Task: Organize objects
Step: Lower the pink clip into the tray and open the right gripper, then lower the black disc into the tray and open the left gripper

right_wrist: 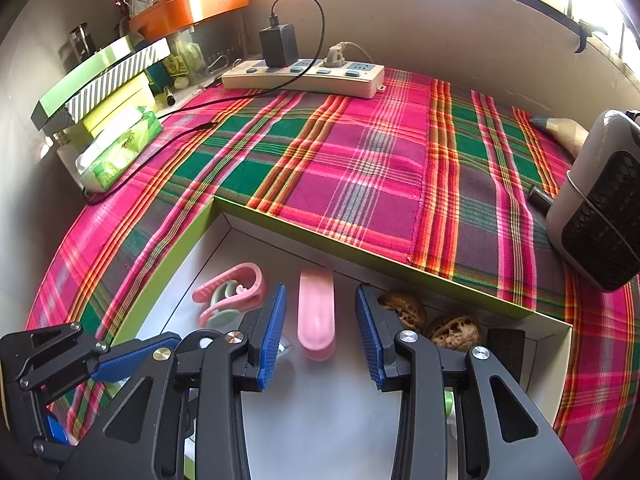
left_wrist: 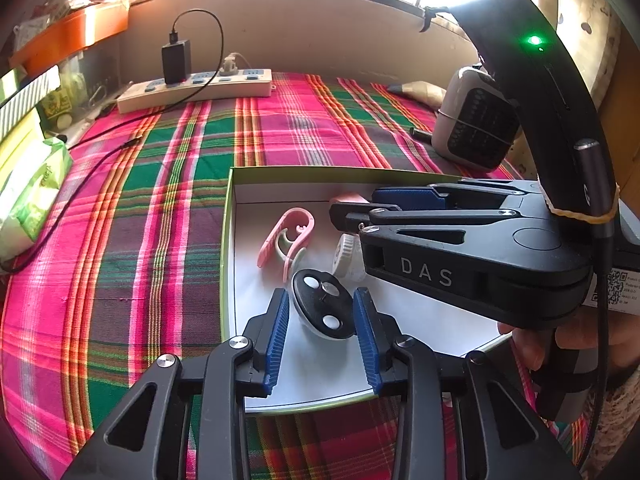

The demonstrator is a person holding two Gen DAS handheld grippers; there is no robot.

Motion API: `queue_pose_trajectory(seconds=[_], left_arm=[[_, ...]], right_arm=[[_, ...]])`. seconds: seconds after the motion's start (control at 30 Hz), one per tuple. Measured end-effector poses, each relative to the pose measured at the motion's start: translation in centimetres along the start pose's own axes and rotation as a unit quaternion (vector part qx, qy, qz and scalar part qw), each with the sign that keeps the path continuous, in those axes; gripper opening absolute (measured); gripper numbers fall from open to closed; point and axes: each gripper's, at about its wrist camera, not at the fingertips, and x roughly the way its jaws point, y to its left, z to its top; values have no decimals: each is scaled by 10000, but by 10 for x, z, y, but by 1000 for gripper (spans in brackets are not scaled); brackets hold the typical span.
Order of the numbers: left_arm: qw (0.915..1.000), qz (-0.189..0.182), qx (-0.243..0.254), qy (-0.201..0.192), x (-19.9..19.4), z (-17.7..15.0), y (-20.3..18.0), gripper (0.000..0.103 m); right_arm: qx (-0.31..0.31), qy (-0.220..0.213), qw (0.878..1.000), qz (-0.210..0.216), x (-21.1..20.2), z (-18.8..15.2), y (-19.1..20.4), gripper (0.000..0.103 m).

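Observation:
A shallow green-rimmed box [left_wrist: 229, 240] with a white floor lies on the plaid cloth. My left gripper [left_wrist: 321, 312] is open, its blue pads either side of a black round disc [left_wrist: 322, 305] lying in the box. Behind it lie a pink clip [left_wrist: 285, 240] and a white cap [left_wrist: 347, 258]. My right gripper [right_wrist: 320, 312] is open over the box [right_wrist: 180, 248], its pads flanking a pink oblong case [right_wrist: 316, 316] without touching it. The pink clip [right_wrist: 230, 296] lies to its left, two walnuts [right_wrist: 454, 332] to its right. The right gripper [left_wrist: 460, 240] also shows in the left wrist view.
A white power strip [right_wrist: 304, 76] with a black charger and cable lies at the back. A tissue pack [right_wrist: 120, 148] and stacked boxes [right_wrist: 104, 84] stand at the left. A small grey heater [right_wrist: 600, 204] stands at the right. A dark block [right_wrist: 506, 350] sits in the box's right corner.

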Motion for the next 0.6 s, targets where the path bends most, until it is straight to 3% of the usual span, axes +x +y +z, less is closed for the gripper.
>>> queue_pose_trajectory(seconds=[0.6], left_arm=[[9995, 200, -96, -222, -27, -10, 8, 36]], right_arm=[[6, -437, 9988, -216, -33, -15, 9, 38]])
